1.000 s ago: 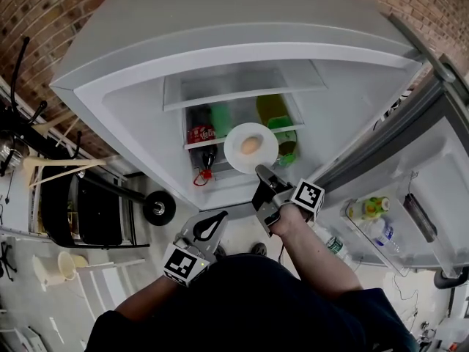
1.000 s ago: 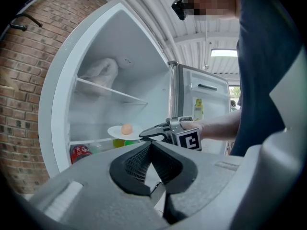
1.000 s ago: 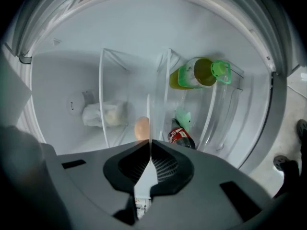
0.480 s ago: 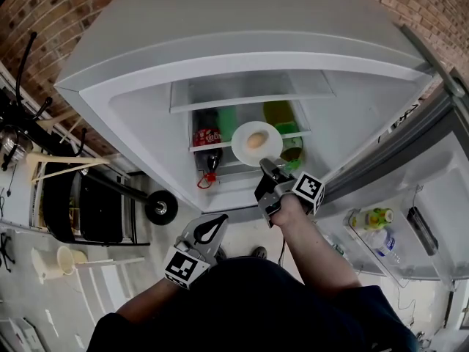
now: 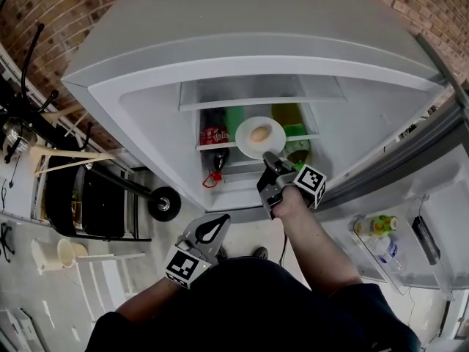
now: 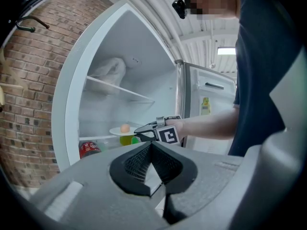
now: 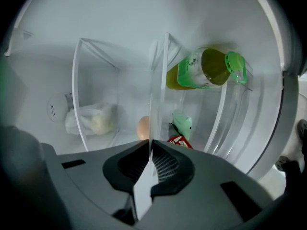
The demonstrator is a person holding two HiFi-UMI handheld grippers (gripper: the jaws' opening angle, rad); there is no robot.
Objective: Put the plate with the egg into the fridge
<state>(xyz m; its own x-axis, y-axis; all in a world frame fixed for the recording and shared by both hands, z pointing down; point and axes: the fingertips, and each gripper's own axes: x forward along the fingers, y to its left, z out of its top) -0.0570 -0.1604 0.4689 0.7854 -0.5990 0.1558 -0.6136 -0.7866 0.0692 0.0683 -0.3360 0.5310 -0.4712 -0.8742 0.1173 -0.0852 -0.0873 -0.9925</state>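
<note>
A white plate (image 5: pixel 246 141) with a brown egg (image 5: pixel 259 133) on it hovers level just above the fridge's middle shelf (image 5: pixel 220 146). My right gripper (image 5: pixel 269 160) grips the plate's near rim; its jaws are just starting to ease open with the rim still between the pads. In the right gripper view the plate (image 7: pixel 151 104) runs edge-on out of the jaws, with the egg (image 7: pixel 143 127) beside it. My left gripper (image 5: pixel 212 227) hangs low outside the fridge, shut and empty. From the left gripper view, plate (image 6: pixel 115 132), egg (image 6: pixel 124 128) and right gripper (image 6: pixel 140 132) show inside the fridge opening.
A red-labelled cola bottle (image 5: pixel 213 138) lies left of the plate and green bottles (image 5: pixel 287 119) lie behind it. A bag (image 7: pixel 91 119) rests on the upper shelf. The open fridge door (image 5: pixel 410 218) at right holds bottles (image 5: pixel 377 226). A rack and black stand (image 5: pixel 102 207) crowd the left.
The right gripper has carried the plate and egg further into the fridge, over the shelf. The left gripper has stayed where it was, shut.
</note>
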